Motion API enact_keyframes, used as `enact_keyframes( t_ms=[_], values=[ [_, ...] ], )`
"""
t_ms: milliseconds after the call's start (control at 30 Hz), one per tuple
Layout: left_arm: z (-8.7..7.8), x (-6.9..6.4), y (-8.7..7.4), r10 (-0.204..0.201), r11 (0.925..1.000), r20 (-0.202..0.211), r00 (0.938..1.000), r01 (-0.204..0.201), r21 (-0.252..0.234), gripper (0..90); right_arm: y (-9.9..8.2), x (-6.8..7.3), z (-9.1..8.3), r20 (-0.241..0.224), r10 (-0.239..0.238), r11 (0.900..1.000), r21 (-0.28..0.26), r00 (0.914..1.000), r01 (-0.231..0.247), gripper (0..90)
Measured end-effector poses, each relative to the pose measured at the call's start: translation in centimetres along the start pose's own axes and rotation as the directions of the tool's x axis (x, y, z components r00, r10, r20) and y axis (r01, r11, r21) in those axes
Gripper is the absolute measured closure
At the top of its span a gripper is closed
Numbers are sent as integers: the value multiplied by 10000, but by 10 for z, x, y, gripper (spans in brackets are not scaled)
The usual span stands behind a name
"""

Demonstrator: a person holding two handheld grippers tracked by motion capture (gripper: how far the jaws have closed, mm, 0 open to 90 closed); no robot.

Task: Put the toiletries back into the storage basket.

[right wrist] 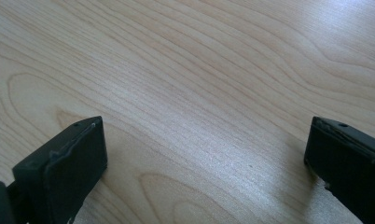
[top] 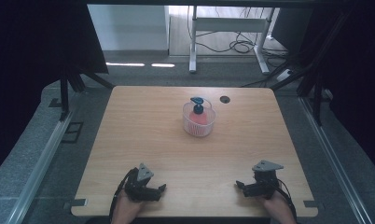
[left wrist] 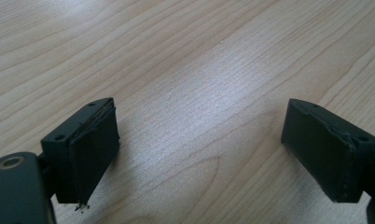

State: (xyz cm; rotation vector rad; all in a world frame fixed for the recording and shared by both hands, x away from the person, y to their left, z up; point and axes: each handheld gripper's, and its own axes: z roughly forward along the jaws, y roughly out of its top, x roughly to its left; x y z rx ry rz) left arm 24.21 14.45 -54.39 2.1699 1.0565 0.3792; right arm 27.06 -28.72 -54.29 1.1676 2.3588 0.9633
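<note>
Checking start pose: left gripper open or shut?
Open: the left gripper shows its two black jaws wide apart over the bare light wooden table.

A white mesh basket (top: 199,122) veiled the lower part of the red pump bottle (top: 198,114) inside it, any label too small to read. The person's forearms were cut off at the high view's bottom edge. Black curtains (top: 31,42) hid the room on both sides.

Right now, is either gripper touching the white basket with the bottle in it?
Apart. The high view shows bare table between the basket and both the left gripper and right gripper.
</note>
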Motion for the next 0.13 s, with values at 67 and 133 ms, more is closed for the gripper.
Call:
enact_keyframes(
  t_ms=[67,133],
  values=[
    [0,0,0,7,10000,-3,10000,-7,4,105,0,0,0,-1,7,10000,-4,10000,-7,0],
    [0,0,0,-4,10000,12,10000,4,1,105,0,0,0,-15,-1,10000,-6,10000,1,0]
  ],
)
